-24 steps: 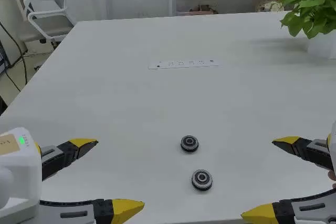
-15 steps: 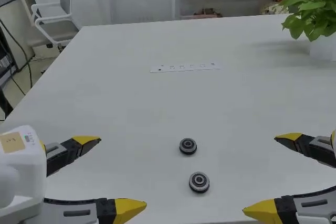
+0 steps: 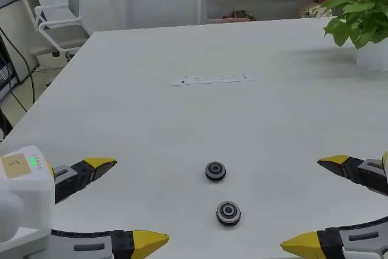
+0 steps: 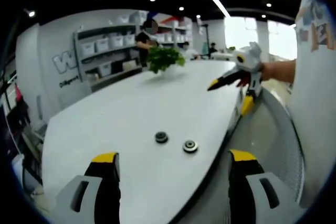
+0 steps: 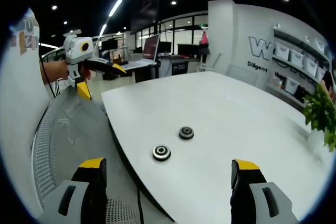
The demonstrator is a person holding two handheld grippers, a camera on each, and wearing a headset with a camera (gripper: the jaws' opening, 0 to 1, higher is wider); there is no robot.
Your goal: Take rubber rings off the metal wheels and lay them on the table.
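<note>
On the table [image 3: 182,119] in the head view, a farther metal wheel [image 3: 215,171] and a nearer metal wheel [image 3: 228,213], rubber rings seemingly on both, none laid down. Flanking them, well apart, left tongs [image 3: 126,201] and right tongs [image 3: 314,203], spread wide, empty. Beyond, a power strip [image 3: 209,79] and potted plant [image 3: 357,4], no obstacle. In the left gripper view, both wheels ahead, unobstructed. In the right gripper view, likewise.

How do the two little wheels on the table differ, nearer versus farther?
The nearer wheel lies close to the front edge of the table; the farther wheel sits further in, slightly left. The nearer wheel shows a brighter silver face; the farther wheel looks darker. Both lie flat, apart, dark rubber rings on, untouched.
</note>
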